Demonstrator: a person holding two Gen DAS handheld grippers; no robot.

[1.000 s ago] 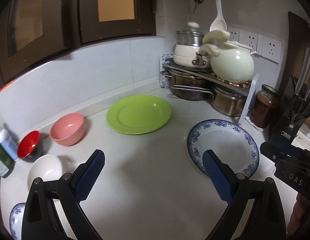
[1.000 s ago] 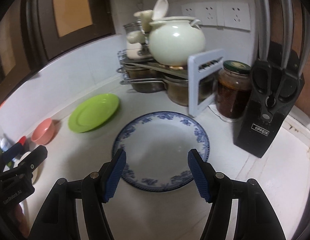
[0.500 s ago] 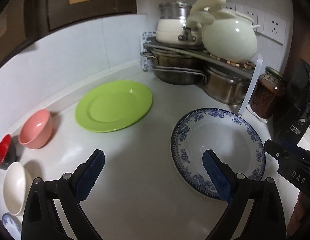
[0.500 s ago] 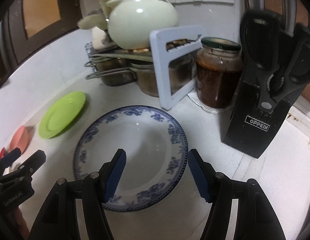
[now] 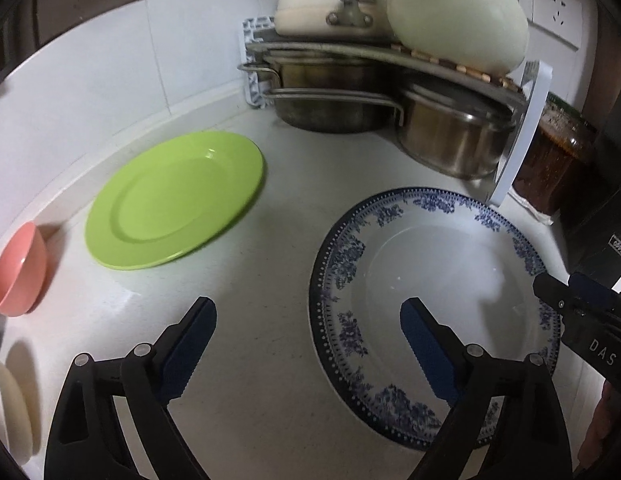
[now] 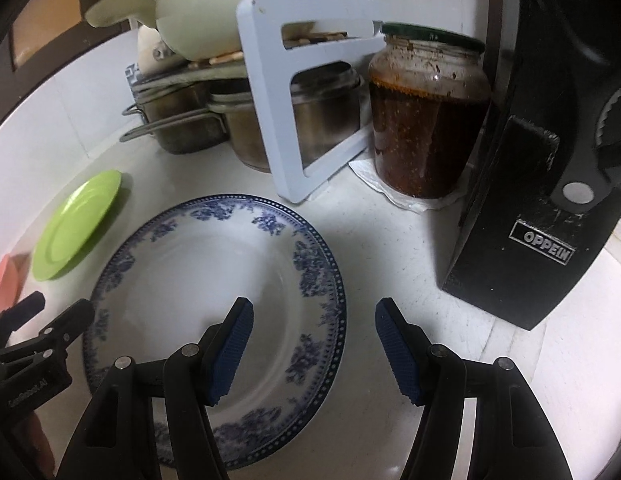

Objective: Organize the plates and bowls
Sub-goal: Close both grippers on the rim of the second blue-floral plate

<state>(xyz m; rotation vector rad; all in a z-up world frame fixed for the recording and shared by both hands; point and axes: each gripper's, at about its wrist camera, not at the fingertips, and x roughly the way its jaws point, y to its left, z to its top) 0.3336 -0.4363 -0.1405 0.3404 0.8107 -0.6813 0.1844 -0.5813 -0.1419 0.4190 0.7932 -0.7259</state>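
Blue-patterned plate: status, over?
Both grippers open: left gripper, right gripper straddling the rim. Blue-patterned plate flat on counter, ungrasped. Knife block close on the right.

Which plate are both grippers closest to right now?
The blue-and-white patterned plate: both open grippers straddle its rim. The plain green plate lies farther off, by the wall.

Both wrist views low over counter, sharing blue-patterned plate (image 5: 430, 280) (image 6: 198, 280).

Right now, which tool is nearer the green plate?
Left. The left tool sits just short of the green plate; the right tool straddles the blue-patterned plate's far rim.
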